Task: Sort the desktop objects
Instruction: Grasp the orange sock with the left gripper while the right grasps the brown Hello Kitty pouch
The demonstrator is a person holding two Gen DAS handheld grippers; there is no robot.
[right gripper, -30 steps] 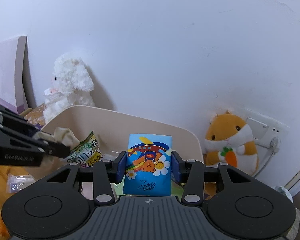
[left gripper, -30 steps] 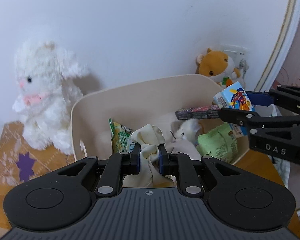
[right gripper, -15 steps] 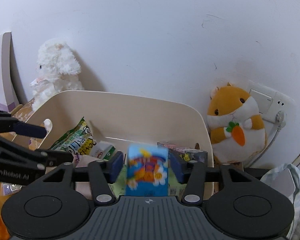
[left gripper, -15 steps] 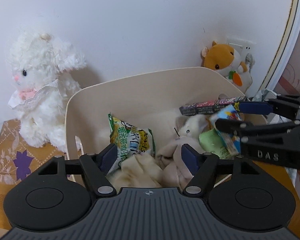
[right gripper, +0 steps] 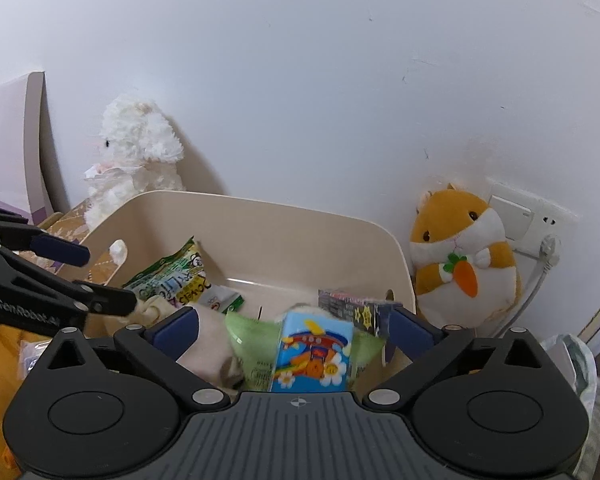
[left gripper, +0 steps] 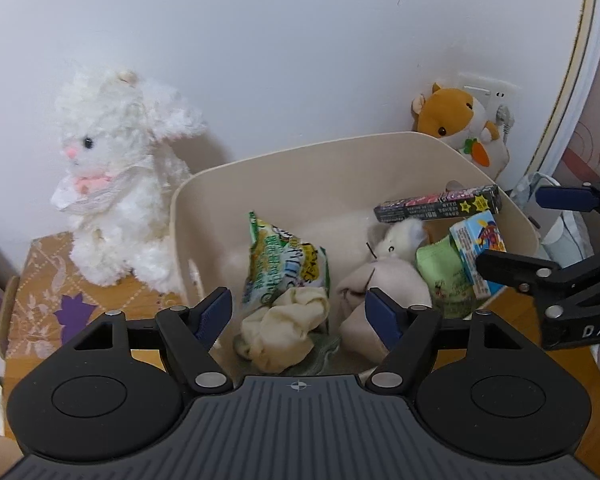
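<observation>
A cream bin (left gripper: 300, 168) holds a green snack bag (left gripper: 280, 264), a small pale plush (left gripper: 392, 264), a dark long box (left gripper: 436, 202) and a green pouch (left gripper: 440, 276). My left gripper (left gripper: 298, 312) hovers over the bin's near side, its jaws opening. A crumpled cream cloth (left gripper: 284, 324) lies free below them. My right gripper (right gripper: 290, 322) is over the bin's right end with its jaws opening wide. The blue cartoon carton (right gripper: 312, 356) rests on the green pouch between them, and no pad touches it.
A white rabbit plush (left gripper: 116, 184) sits on a patterned box (left gripper: 52, 280) left of the bin. An orange hamster plush (right gripper: 460, 256) leans on the wall by a socket (right gripper: 516, 216) to the right. A plastic bag (right gripper: 572, 360) lies at the far right.
Both grippers went from shut to wide open. The cream cloth fell from the left one into the bin. The blue carton dropped out of the right one onto the green pouch.
</observation>
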